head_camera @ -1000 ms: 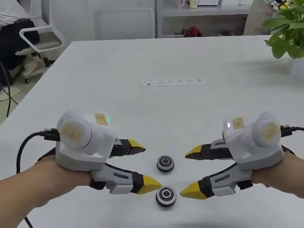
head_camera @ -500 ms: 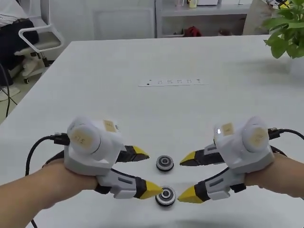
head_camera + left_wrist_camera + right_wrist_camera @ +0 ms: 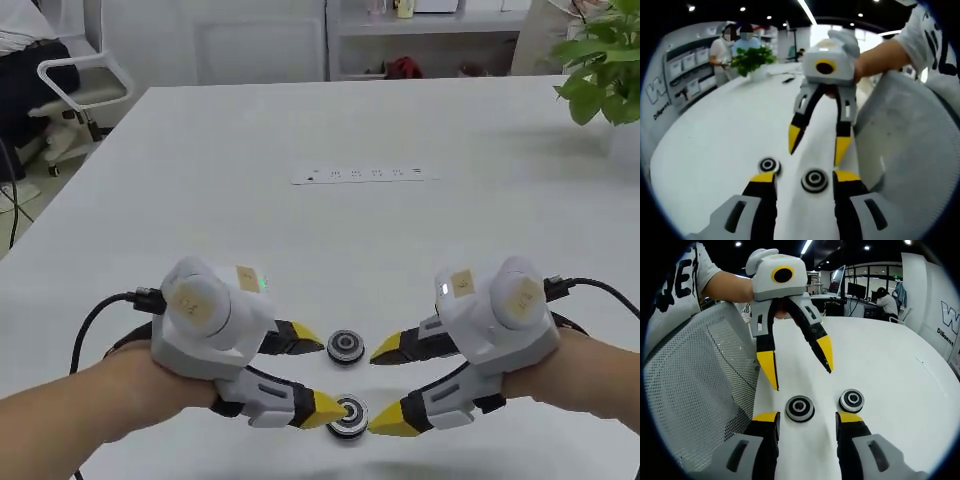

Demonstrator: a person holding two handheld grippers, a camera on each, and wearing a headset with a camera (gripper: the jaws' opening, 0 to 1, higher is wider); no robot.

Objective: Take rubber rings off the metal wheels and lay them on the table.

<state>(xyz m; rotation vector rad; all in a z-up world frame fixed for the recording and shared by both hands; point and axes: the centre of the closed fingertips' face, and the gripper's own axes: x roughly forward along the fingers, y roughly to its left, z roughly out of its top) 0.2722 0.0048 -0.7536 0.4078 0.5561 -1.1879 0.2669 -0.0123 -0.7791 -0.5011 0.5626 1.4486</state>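
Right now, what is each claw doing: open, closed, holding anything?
Left claw: open, holding nothing.
Right claw: open, holding nothing.

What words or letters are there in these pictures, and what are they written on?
"W": big letter on the white wall, cut off at the edge.
"Diligent": small line under it; the rest is cut off.
Letters on the person's shirt: big, dark, partly seen, unreadable.
Marks on the strip on the table: too small to read.
The stickers on the left gripper and right gripper: blurred.
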